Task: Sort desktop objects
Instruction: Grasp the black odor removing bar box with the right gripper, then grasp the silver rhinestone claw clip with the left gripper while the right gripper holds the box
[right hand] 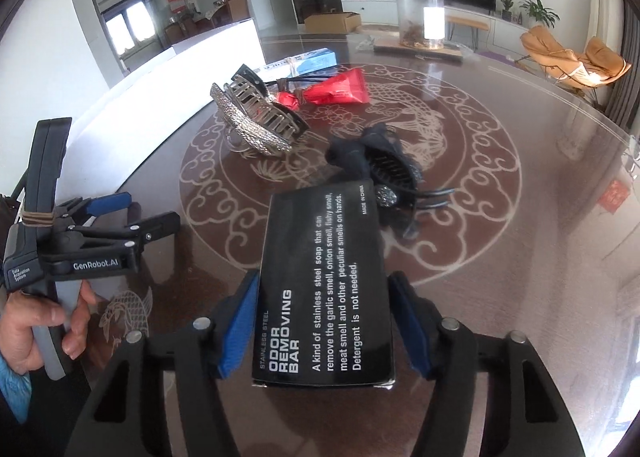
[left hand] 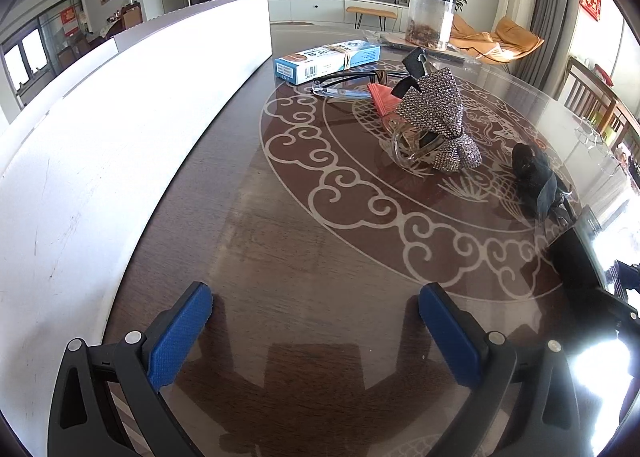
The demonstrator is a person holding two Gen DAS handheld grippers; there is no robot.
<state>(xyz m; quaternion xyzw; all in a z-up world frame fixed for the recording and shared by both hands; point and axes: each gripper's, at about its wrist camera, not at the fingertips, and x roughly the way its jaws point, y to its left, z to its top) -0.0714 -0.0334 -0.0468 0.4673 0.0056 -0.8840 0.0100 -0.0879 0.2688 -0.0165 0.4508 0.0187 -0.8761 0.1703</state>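
On the surface point(right hand: 500, 217), the box point(right hand: 320, 281) sits between the right tool's point(right hand: 324, 321) fingers, a dark hair clip point(right hand: 384, 169) just beyond it. Farther left lies a studded clip point(right hand: 256, 125), a wrapped packet point(right hand: 332, 91) behind it. The left tool point(right hand: 132, 213) hovers at left.

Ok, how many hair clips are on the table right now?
2. The rhinestone hair clip lies near the white box, beside the red packet. The black hair clip lies just beyond the black soap box in the right gripper. Others may be hidden.

Black box point(right hand: 324, 281) with white lettering, red wrapper point(right hand: 340, 91), rhinestone-studded silver clip point(left hand: 436, 117), blue carton point(left hand: 326, 59), brown table point(left hand: 280, 257) with pale scrollwork.
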